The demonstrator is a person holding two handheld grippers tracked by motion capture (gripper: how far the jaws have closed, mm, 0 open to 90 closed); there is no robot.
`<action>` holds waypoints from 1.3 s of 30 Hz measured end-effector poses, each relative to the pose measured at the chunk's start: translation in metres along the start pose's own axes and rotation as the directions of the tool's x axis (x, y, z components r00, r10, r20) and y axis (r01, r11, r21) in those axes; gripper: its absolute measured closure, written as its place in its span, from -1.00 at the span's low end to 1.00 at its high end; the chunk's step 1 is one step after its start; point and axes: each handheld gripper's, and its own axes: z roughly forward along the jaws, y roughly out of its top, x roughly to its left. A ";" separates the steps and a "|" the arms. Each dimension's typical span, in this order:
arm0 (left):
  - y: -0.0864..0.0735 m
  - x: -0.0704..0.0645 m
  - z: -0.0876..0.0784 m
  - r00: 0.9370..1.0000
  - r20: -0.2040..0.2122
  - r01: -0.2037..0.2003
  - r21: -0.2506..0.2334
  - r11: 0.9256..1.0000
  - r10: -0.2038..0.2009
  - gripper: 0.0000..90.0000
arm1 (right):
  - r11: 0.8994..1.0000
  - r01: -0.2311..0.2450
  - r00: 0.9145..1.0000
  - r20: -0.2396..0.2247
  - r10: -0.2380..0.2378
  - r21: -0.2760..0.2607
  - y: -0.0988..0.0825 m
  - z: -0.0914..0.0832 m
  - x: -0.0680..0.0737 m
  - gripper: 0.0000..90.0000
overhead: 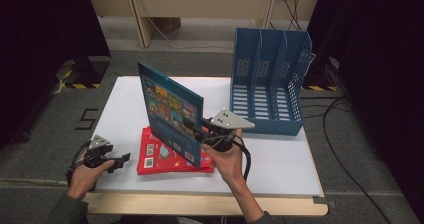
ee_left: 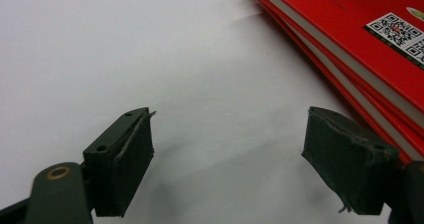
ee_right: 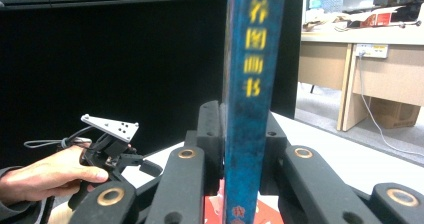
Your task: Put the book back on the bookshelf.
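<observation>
Blue hardcover picture book [overhead: 172,111] stands upright over the red books [overhead: 170,159] stacked near the white table's [overhead: 280,164] front edge, clamped in right gripper [overhead: 200,129]; yellow Chinese characters down its spine, blurred. Red cover bears QR codes. Left gripper [overhead: 117,163] at front-left corner, jaws apart, empty.

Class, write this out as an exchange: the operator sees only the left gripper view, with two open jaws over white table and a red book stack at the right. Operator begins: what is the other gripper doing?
Observer: The right gripper is shut on a blue book, held upright above the red books.
Operator: Where on it do the jaws grip?
Observer: On its spine, one jaw on each side, in the right gripper view.
Operator: Where could it go?
Observer: A blue file rack stands empty at the table's far right corner.
</observation>
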 end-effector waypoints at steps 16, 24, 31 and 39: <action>-0.002 -0.004 0.004 0.999 0.013 -0.034 0.049 0.998 0.033 -0.57 | 0.999 0.004 1.000 0.001 -0.004 0.035 -0.016 0.021 0.004 0.71; -0.002 -0.006 0.005 0.999 0.014 -0.036 0.050 0.998 0.035 -0.57 | 1.000 0.003 1.000 0.017 -0.003 0.026 -0.022 0.026 0.004 0.71; -0.002 -0.007 0.004 0.999 0.014 -0.043 0.049 0.998 0.043 -0.57 | 1.000 0.003 1.000 -0.003 -0.003 0.030 -0.026 0.034 0.006 0.71; -0.001 -0.009 0.003 0.998 0.010 -0.062 0.051 0.997 0.062 -0.57 | 1.000 0.008 1.000 0.005 -0.008 0.020 -0.034 0.033 0.006 0.71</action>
